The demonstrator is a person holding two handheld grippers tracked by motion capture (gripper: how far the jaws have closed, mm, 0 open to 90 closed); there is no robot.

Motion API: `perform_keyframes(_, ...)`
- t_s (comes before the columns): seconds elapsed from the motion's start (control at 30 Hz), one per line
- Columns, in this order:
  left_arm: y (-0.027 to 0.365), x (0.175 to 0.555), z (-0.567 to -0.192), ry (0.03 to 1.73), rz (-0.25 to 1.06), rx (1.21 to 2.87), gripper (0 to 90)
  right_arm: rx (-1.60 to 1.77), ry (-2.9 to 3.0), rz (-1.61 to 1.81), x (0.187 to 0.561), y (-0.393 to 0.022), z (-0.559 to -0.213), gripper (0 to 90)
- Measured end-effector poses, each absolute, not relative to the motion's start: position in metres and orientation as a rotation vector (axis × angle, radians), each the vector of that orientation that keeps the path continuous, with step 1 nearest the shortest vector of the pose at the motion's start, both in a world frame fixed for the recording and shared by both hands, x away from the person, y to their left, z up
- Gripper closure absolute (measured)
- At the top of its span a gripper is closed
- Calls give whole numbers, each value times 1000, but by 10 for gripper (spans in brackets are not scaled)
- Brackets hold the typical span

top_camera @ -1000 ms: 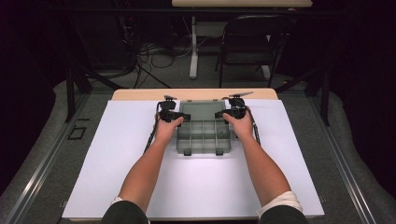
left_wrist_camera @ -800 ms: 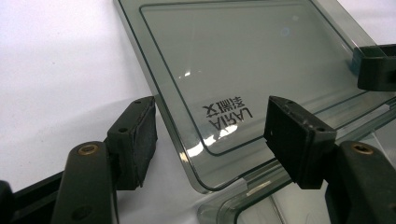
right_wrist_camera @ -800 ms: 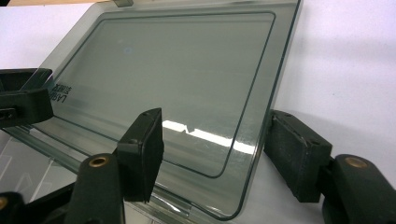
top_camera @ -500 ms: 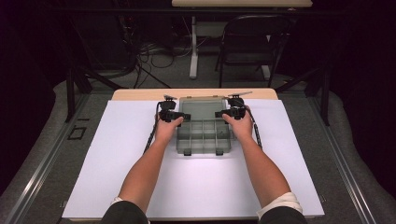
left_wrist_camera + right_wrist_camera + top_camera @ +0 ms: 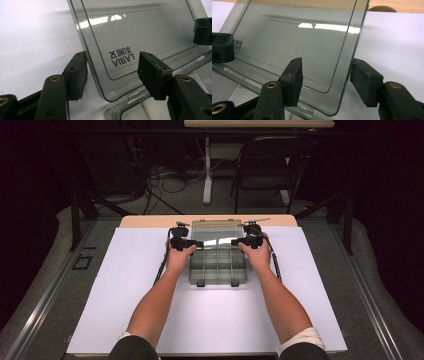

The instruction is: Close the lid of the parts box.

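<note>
On the white sheet [image 5: 150, 310] that covers the tabletop [image 5: 150, 221], toward its far middle, we see a clear plastic compartment box [image 5: 218, 267] with its lid [image 5: 216, 231] swung open and raised at the far side. Thin dividers split the base into small compartments, and from the high view we cannot make out anything lying in them. Two dark latches [image 5: 200, 282] sit on the near edge of the box.

We hold the left tongs [image 5: 196, 243] at the lid's left edge and the right tongs [image 5: 237, 241] at its right edge. In the left gripper view the lid's lower corner, with its printed lettering [image 5: 121, 55], stands between the two pads [image 5: 81, 75]; one pad lies at or just beside the lid's edge and the other stands clear of it. In the right gripper view the lid's edge likewise runs between the pads [image 5: 365, 81], with a gap on the inner side. Both tongs are released, not yet clamping the lid.

Compared with a second ago, both pairs of jaws have just been closing in on the lid, while our hands, the box and the raised lid sit where they were.
</note>
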State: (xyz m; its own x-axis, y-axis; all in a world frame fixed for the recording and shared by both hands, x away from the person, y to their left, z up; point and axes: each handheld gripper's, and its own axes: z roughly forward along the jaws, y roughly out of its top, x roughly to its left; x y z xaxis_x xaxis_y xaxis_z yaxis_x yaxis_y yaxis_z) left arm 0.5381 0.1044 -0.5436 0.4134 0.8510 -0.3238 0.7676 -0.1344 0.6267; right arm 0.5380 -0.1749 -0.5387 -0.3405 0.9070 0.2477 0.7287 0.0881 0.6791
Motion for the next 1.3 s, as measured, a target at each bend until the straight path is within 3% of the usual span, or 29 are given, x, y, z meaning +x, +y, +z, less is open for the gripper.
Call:
perform_keyframes(0.27,105,536,-541,1375,169,1901,443,1619,2118,1088,537,-176,-536,483)
perform_keyframes(0.37,111,534,-541,1394,148,1830,537,1620,2105,1101,535,-178,-533,545)
perform_keyframes(0.7,113,530,-535,1360,206,1845,624,1571,2105,1107,531,-183,-527,647)
perform_keyframes(1.0,113,527,-530,1330,261,1867,673,1509,2097,1090,524,-187,-522,732)
perform_keyframes(1.07,113,526,-528,1326,266,1873,691,1498,2094,1068,523,-187,-519,787)
perform_keyframes(1.3,112,524,-527,1312,295,1892,711,1477,2084,1078,520,-190,-518,819)
